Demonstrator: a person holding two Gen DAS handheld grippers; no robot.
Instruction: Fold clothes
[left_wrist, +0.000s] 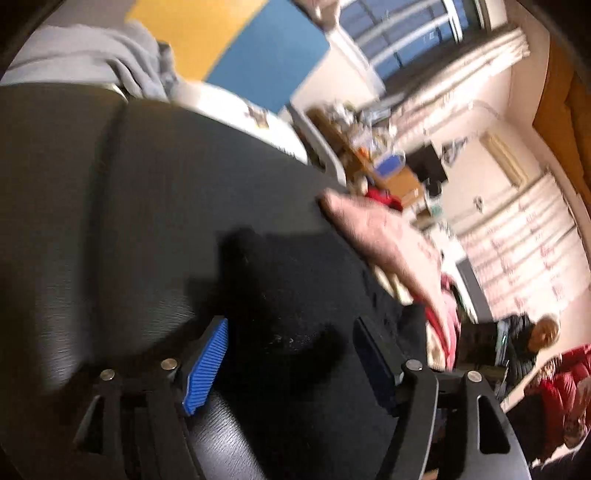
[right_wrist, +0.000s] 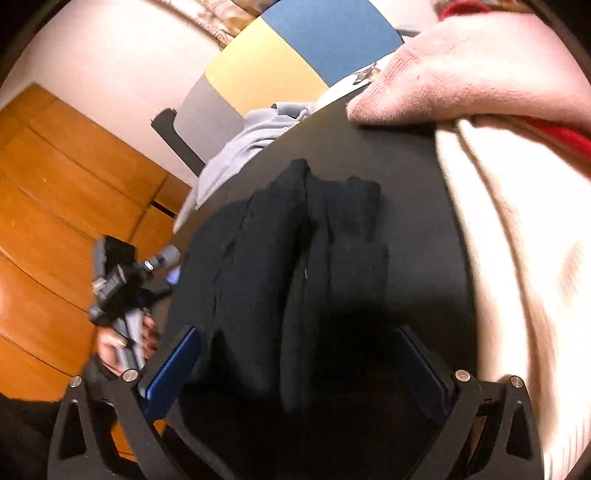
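On the black table (right_wrist: 406, 177), a black garment (right_wrist: 295, 258) is lain between a grey one (right_wrist: 236, 147) and a pink one (right_wrist: 461, 74), both the left gripper (left_wrist: 291, 365) and the right gripper (right_wrist: 295, 373) being spread wide.

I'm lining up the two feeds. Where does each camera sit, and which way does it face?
Left wrist: on the left gripper, facing down along open blue pads at the black garment on the black table.
Right wrist: on the right gripper, open, over the same garment; the left hand shows.
Shared: garment, table, pink sweater, grey clothes.
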